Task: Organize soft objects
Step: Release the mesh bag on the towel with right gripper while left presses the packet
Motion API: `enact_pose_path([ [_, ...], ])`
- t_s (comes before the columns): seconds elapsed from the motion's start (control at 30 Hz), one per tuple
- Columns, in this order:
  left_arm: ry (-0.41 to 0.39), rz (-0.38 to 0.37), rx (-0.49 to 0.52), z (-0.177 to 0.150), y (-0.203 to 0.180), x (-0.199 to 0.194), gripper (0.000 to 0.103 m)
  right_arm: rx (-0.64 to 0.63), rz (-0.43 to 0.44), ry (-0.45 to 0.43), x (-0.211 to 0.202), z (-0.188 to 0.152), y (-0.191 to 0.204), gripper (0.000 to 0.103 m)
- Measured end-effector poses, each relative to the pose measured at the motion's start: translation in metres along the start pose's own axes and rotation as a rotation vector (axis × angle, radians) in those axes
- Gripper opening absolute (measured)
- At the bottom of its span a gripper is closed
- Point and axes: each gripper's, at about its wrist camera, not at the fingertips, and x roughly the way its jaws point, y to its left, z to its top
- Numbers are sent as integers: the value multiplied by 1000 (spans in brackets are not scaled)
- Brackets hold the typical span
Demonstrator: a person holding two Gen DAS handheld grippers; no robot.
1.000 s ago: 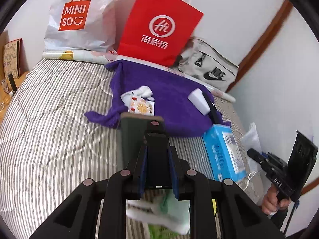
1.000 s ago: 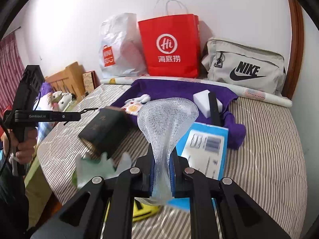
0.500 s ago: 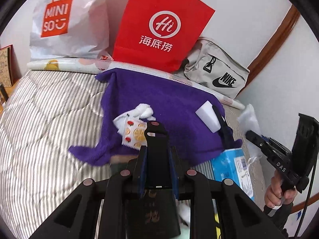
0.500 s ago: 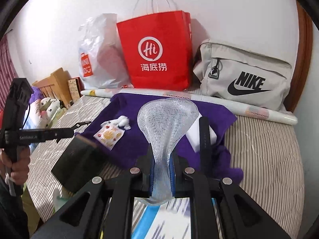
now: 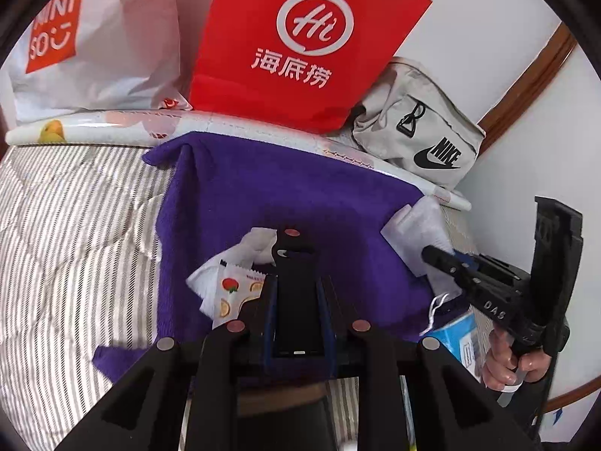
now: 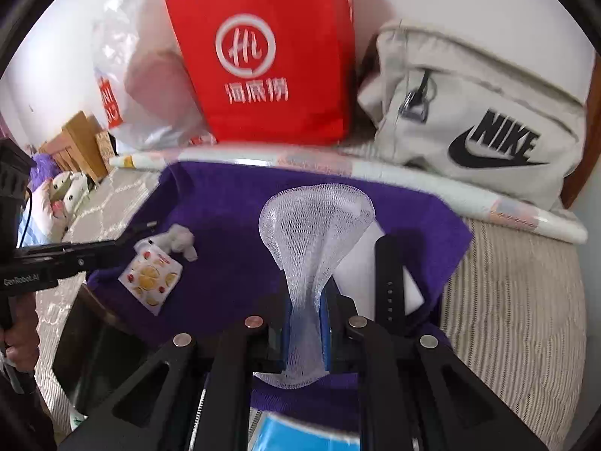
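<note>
Mesh sleeve [image 6: 315, 233] upright, flared end up

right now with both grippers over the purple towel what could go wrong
The right gripper pinches the white foam mesh sleeve only at its narrow end; the flared end could snag on the black strap or slip free.

The left gripper holds a dark flat wallet-like object just above the fruit-print tissue pack and could knock it.

The grippers are close together over the purple towel and might bump.

Black two-finger gripper [image 6: 306, 323] with blue pads and round silver screws; at 9 o'clock, its twin [image 6: 131, 240], lettered "GenRobot.AI".
</note>
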Motion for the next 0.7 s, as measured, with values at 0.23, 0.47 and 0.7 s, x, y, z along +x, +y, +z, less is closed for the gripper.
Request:
enact_pose_path([
  [0.23, 57, 23, 15, 8, -2, 26, 20, 1, -12, 71, 21, 0, -6, 13],
  [0.47, 100, 35, 27, 12, -6, 41, 20, -9, -35, 84, 25, 3, -8, 13],
  [0.7, 112, 23, 17, 14, -5, 37, 24, -26, -35, 92, 27, 6, -6, 18],
])
